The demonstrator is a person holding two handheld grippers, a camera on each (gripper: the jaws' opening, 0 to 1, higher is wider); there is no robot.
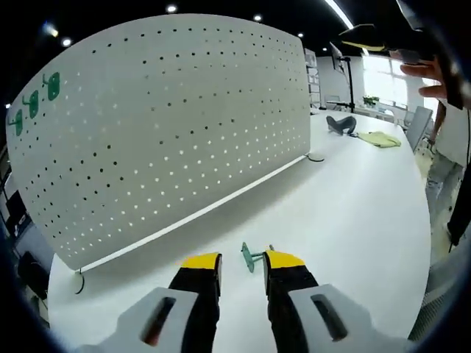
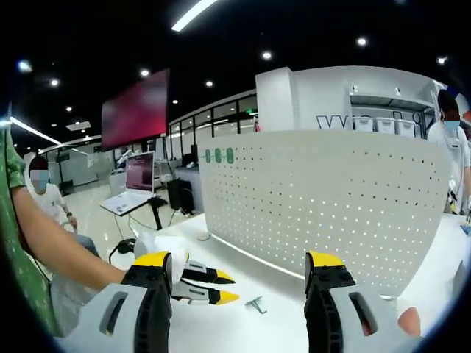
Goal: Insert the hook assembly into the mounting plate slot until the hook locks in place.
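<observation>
white bench (image 1: pixel 353 213), pegboard mounting plate (image 1: pixel 169 125) upright at left. green hook (image 1: pixel 252 257) lies flat just ahead of left hand-held gripper (image 1: pixel 243 266), jaws released, stem pointing rightward. right hand-held gripper (image 2: pixel 239 273) released, farther off.

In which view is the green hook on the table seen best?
The left gripper view: the green hook lies on the white table, close ahead between the left gripper's open jaws, with its flat plate and stem clear. In the right gripper view it appears small and grey, near the left gripper.
</observation>
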